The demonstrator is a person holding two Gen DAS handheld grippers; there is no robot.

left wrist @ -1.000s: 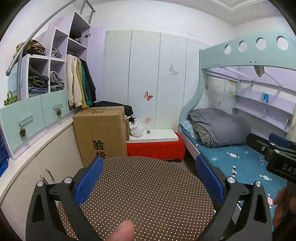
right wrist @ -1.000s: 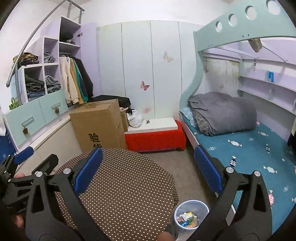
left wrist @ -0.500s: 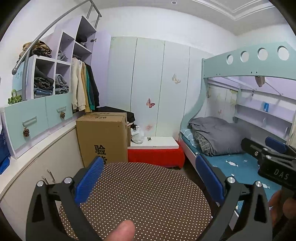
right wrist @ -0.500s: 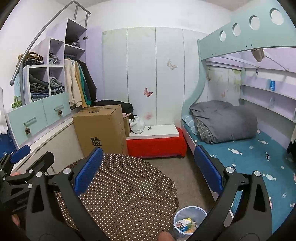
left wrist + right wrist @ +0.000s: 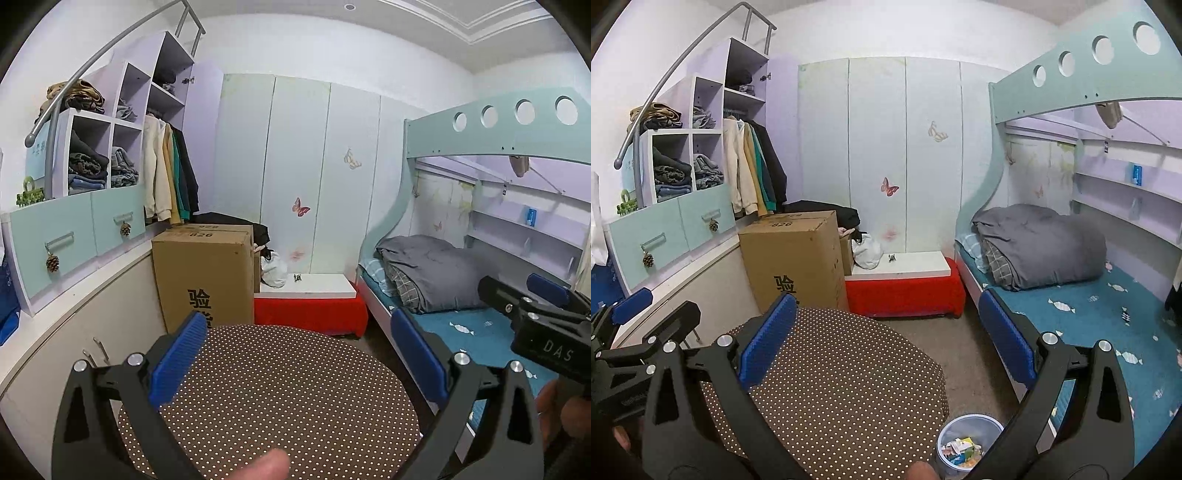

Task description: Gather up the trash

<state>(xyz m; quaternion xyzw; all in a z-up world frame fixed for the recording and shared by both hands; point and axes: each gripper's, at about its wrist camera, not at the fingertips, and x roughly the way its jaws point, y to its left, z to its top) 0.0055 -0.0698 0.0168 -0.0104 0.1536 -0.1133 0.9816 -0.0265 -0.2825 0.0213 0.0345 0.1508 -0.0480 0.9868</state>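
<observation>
Both tools (image 5: pixel 299 365) (image 5: pixel 886 347) agape, empty; trash bin (image 5: pixel 969 439), seemingly paper-filled, only in right view.

I see bare floor (image 5: pixel 964 354) between the round dotted desk (image 5: pixel 842 384) and the bed (image 5: pixel 1082 314); a cardboard box (image 5: pixel 798 254) and red bench (image 5: pixel 905 291) block beyond.

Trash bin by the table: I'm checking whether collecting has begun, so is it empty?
No, the trash bin on the floor already holds scraps of paper and wrappers.
</observation>
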